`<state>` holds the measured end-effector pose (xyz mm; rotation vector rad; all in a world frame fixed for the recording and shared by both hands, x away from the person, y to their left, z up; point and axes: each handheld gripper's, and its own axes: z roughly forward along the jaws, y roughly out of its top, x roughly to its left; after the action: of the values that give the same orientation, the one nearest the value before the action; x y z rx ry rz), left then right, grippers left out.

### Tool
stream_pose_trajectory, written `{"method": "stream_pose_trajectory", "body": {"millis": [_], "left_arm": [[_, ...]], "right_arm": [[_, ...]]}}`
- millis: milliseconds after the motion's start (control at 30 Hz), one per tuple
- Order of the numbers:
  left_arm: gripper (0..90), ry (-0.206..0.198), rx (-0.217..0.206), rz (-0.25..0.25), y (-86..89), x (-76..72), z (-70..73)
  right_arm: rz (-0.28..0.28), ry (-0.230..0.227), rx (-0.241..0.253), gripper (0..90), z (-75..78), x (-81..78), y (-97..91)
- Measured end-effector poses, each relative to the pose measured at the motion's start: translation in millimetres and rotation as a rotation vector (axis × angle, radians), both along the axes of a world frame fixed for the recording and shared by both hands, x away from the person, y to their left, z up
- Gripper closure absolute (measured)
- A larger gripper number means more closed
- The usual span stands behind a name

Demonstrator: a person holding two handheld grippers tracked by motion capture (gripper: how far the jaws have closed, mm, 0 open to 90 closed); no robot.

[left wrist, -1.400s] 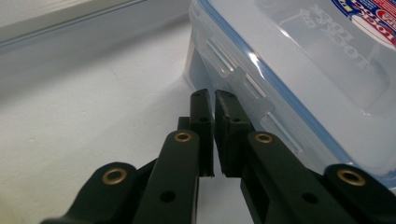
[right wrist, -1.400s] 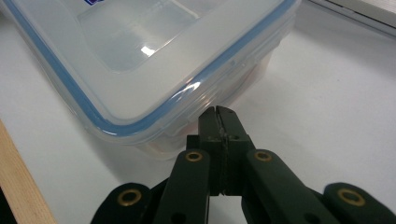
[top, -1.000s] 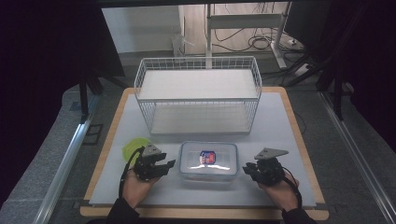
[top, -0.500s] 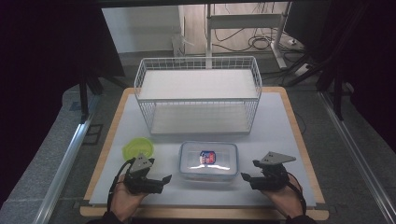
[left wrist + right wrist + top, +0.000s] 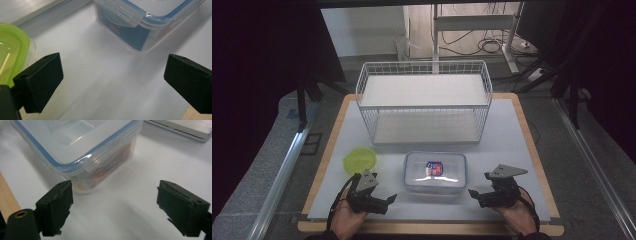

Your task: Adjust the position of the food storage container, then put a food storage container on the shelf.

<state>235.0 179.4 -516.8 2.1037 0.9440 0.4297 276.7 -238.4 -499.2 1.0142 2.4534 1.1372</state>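
both sets of tongs have just been opening and now stand apart with nothing between the pads, the left gripper (image 5: 388, 201) drawn back toward the near left, so i judge the clear rectangular plastic box with the blue-sealed clip lid (image 5: 435, 173) has been let go and sits closed. it rests between them, just ahead of each. counted: one clear box, one round green-lidded tub (image 5: 360, 161) beyond the left gripper, one white wire basket (image 5: 424, 102) farther off, the right gripper (image 5: 477, 195) making two.

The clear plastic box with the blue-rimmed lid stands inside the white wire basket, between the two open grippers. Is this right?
Not quite. In the high view the clear plastic box with the blue-rimmed lid stands on the table in front of the white wire basket, between the open left gripper and right gripper.
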Motion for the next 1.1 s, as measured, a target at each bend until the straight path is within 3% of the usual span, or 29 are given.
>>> {"method": "stream_pose_trajectory", "body": {"millis": [167,233,500,800,900,1100], "left_arm": [[3.0,0.007,0.000,0.001,-1.4,0.6,1.0],[3.8,0.003,0.021,-0.002,-2.8,0.9,1.2],[4.7,0.037,0.040,-0.013,-5.2,3.4,7.0],[3.8,0.122,-0.061,-0.050,-6.4,22.1,20.7],[4.7,0.137,-0.102,-0.067,-9.7,30.0,24.6],[4.8,0.177,-0.140,-0.100,-26.5,52.1,30.3]], "right_arm": [[-0.006,-0.002,0.000,10.7,-1.0,0.6,-0.3],[-0.009,-0.001,0.005,10.5,0.1,0.9,-1.4],[-0.024,-0.001,0.011,6.9,2.9,3.9,-3.3],[-0.018,0.000,0.015,5.8,12.5,9.3,3.9],[-0.021,0.020,0.025,4.3,18.0,12.7,6.5],[-0.002,0.064,0.005,1.4,20.9,18.3,17.1]]}}
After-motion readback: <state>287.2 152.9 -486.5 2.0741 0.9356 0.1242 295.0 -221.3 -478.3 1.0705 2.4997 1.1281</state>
